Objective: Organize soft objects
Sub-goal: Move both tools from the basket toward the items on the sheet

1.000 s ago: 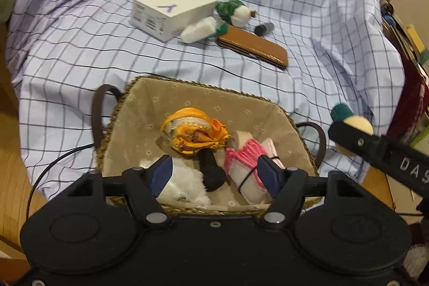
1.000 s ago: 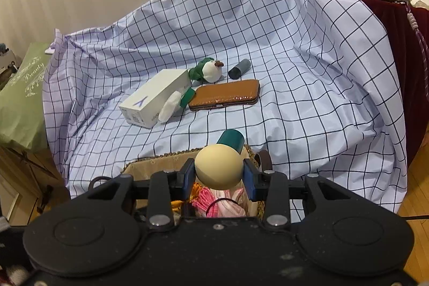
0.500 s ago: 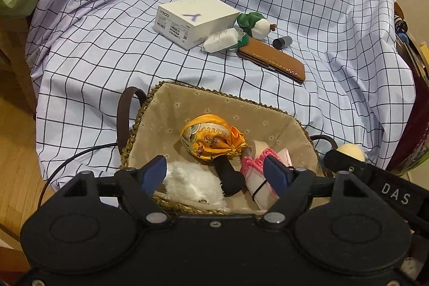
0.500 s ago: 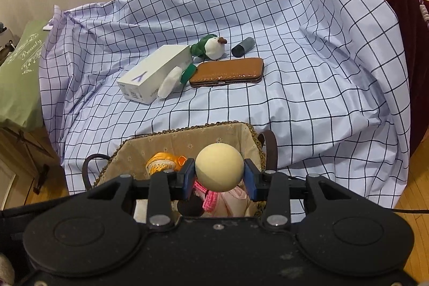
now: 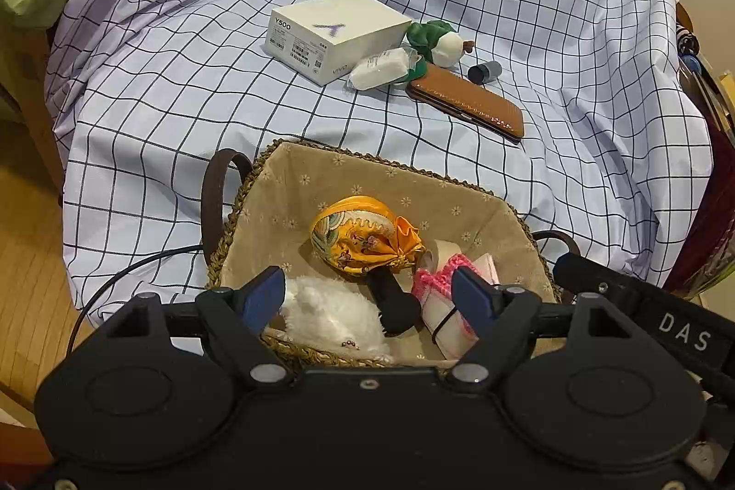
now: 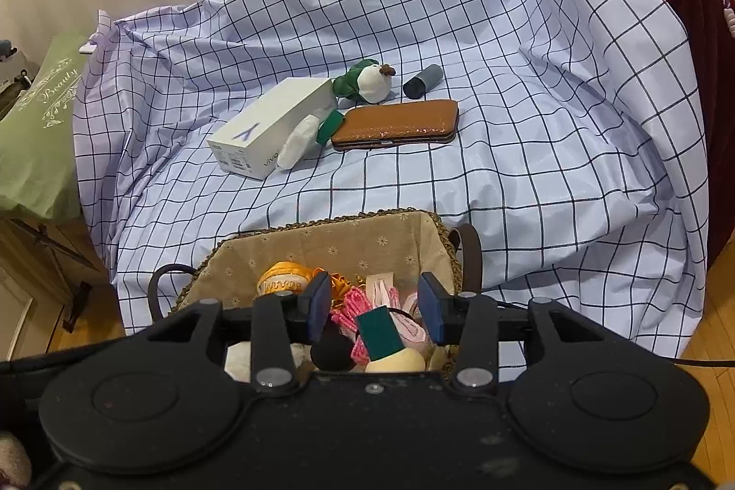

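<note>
Cream-and-green soft toy (image 6: 388,347) lies in the woven basket (image 6: 321,235), below the right gripper (image 6: 374,308), jaws apart and empty. Left gripper (image 5: 367,299), also spread, hangs over the basket's near rim. White box (image 5: 335,35) sits beyond the basket on checked cloth (image 5: 161,99).

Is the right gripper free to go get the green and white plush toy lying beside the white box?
Probably yes. The right gripper stands open and empty over the woven basket, and the green and white plush toy lies uncovered on the checked cloth, with the white box at its side.
</note>
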`<action>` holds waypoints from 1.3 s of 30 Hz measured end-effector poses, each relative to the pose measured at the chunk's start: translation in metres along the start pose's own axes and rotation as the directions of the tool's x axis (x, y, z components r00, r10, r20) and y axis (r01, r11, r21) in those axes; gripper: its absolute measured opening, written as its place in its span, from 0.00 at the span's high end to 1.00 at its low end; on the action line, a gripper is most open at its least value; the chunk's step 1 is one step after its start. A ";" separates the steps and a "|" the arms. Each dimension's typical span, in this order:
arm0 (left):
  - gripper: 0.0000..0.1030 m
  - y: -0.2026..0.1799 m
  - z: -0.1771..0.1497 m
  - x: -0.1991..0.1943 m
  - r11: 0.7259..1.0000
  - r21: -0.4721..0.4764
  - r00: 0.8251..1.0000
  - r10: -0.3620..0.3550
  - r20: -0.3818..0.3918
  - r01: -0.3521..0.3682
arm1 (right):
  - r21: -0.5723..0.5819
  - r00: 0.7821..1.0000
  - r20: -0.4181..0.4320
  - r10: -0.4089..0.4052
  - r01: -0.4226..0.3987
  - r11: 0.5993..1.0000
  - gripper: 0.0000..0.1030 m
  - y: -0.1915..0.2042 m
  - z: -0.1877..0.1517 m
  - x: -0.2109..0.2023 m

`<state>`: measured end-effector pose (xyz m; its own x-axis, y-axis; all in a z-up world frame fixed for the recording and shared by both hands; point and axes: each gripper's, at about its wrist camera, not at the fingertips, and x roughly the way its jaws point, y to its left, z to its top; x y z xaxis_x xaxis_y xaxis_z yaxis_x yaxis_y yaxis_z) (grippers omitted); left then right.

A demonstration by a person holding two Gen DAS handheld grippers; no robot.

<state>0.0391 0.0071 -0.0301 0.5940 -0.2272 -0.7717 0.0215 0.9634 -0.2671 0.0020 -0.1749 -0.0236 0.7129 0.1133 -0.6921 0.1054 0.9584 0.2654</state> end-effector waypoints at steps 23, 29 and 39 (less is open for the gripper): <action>0.19 0.000 -0.002 -0.001 1.000 0.014 1.000 0.015 0.003 -0.015 | 0.004 1.000 -0.012 -0.007 0.007 1.000 0.60 -0.001 -0.003 0.002; 0.18 0.001 -0.001 -0.001 1.000 0.015 1.000 0.021 0.007 -0.022 | 0.001 1.000 -0.014 -0.008 0.008 1.000 0.60 -0.001 -0.004 0.003; 0.17 0.000 0.005 0.006 0.998 0.044 0.999 0.050 0.003 -0.050 | -0.006 1.000 -0.012 -0.020 0.020 1.000 0.60 -0.004 0.003 0.008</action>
<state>0.0461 0.0061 -0.0318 0.5969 -0.1787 -0.7822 0.0271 0.9788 -0.2030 0.0089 -0.1784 -0.0281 0.7025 0.0971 -0.7050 0.1155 0.9619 0.2476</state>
